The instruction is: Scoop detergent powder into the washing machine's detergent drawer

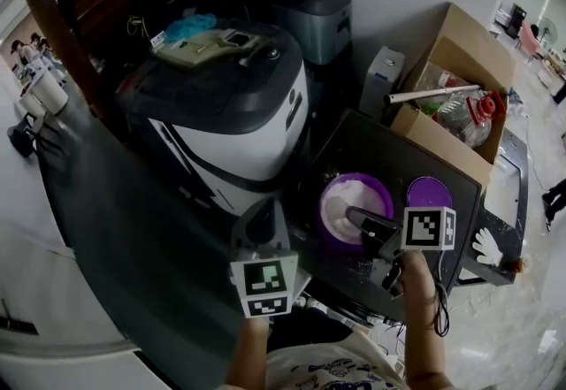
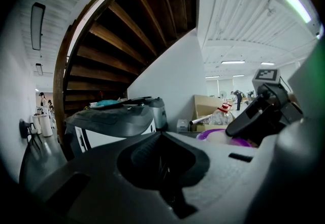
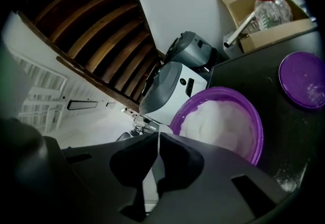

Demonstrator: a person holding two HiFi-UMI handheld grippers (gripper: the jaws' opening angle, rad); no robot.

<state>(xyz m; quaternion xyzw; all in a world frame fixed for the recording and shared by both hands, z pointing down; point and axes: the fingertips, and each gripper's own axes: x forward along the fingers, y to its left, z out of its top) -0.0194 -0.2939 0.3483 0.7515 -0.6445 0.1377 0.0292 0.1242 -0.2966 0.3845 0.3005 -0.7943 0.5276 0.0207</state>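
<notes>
Starting the scoop: right gripper [image 3: 158,136] clamps a white handle [image 3: 151,180] above the powder tub [image 3: 257,131] at the table's [image 1: 442,158] left edge; left gripper [image 2: 161,135] jaws meet, empty. Next, probably dip in.

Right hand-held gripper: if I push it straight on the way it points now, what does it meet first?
Most likely the white powder in the purple tub, just past the right hand-held gripper, whose jaws are shut on a white scoop handle. Depth is unclear; the washing machine stands beyond.
</notes>
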